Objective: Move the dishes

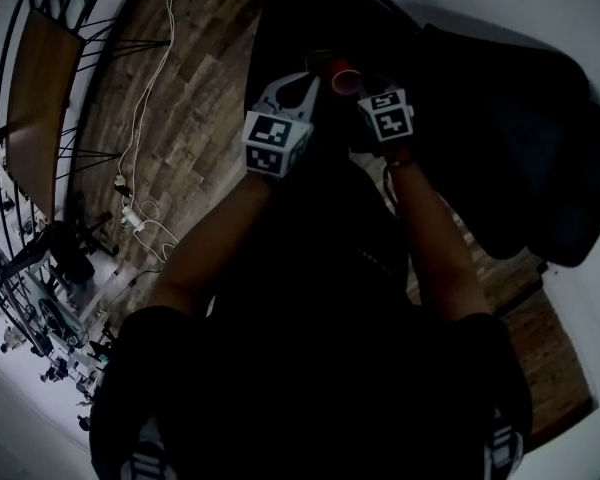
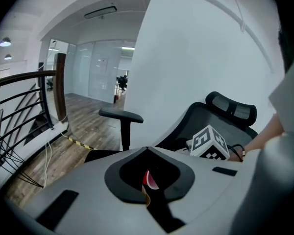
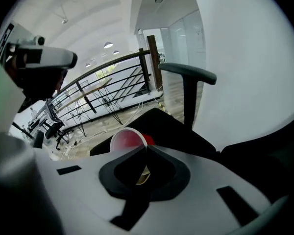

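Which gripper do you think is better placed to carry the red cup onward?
Right, I think. The right gripper appears shut on the rim of the red cup, while the left gripper is shut and only glimpses it between its jaws.

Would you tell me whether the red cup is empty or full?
Empty, apparently: the right gripper view looks into the red cup and shows only bare red wall.

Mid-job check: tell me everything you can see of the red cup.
The red plastic cup with a white rim is round, empty as far as shows, tilted with its mouth toward the right gripper. It hangs in the air above a black office chair. A sliver of its wall shows between the shut jaws of the left gripper, which seems to pinch it.
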Demonstrator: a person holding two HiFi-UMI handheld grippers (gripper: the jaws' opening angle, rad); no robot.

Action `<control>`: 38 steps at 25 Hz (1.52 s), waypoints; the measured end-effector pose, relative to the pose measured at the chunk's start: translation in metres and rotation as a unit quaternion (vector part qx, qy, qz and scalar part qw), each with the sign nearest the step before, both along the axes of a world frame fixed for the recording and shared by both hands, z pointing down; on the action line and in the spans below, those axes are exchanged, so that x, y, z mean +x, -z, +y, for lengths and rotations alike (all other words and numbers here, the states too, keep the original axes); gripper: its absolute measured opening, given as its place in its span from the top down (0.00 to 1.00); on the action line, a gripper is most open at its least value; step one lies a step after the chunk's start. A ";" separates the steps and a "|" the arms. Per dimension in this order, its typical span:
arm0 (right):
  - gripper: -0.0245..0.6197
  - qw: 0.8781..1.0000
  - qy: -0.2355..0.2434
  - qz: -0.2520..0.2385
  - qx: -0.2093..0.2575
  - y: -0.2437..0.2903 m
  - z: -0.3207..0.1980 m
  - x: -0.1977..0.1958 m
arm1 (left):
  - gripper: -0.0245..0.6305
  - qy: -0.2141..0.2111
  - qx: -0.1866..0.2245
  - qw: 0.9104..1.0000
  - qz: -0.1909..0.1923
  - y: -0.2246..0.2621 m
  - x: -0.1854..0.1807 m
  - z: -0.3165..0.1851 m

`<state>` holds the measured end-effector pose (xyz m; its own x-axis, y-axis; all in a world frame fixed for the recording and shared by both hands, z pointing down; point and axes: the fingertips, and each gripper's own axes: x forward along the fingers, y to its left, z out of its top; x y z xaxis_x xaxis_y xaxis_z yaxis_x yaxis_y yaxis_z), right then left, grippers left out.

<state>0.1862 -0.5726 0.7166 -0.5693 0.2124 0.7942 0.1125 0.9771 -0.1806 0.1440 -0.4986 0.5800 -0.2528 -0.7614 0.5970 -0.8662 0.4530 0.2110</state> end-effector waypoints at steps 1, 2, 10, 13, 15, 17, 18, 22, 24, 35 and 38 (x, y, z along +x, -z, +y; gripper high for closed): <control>0.94 1.000 -0.008 -0.004 -0.002 0.013 -0.002 0.002 | 0.97 0.007 0.008 1.000 0.003 0.006 0.000 0.000; 0.94 1.000 -0.016 -0.009 -0.003 0.025 -0.005 0.004 | 0.97 0.014 0.015 1.000 0.009 0.012 0.001 0.001; 0.93 0.999 -0.018 -0.040 -0.005 0.078 -0.007 0.004 | 0.97 0.042 0.031 0.999 -0.008 0.046 0.000 0.005; 0.94 0.999 -0.003 -0.052 -0.004 0.085 0.006 -0.001 | 0.97 0.062 0.028 0.998 -0.020 0.047 0.000 0.022; 0.94 0.998 0.007 -0.063 -0.003 0.088 0.018 -0.005 | 0.97 0.076 0.019 0.997 -0.025 0.047 0.001 0.040; 0.93 0.997 0.018 -0.075 -0.002 0.096 0.036 -0.012 | 0.97 0.093 0.016 0.995 -0.033 0.054 -0.003 0.064; 0.94 0.997 0.025 -0.079 -0.002 0.103 0.049 -0.015 | 0.97 0.103 0.017 0.994 -0.037 0.059 -0.006 0.078; 0.94 0.994 0.059 -0.088 -0.002 0.128 0.103 -0.032 | 0.97 0.140 0.027 0.989 -0.047 0.077 -0.016 0.134; 0.93 0.992 0.081 -0.100 -0.004 0.136 0.136 -0.040 | 0.97 0.160 0.033 0.985 -0.050 0.080 -0.016 0.167; 0.94 0.978 0.170 -0.123 0.002 0.170 0.393 -0.090 | 0.97 0.248 0.046 0.965 -0.074 0.100 -0.037 0.442; 0.94 0.970 0.206 -0.127 -0.001 0.175 0.468 -0.103 | 0.97 0.276 0.049 0.957 -0.076 0.105 -0.042 0.507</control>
<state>0.0828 -0.1049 0.5411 -0.6122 0.4653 0.6393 0.5353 0.8389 -0.0980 0.1018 0.0087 0.4752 -0.7115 -0.5365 0.4538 -0.5240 0.8354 0.1661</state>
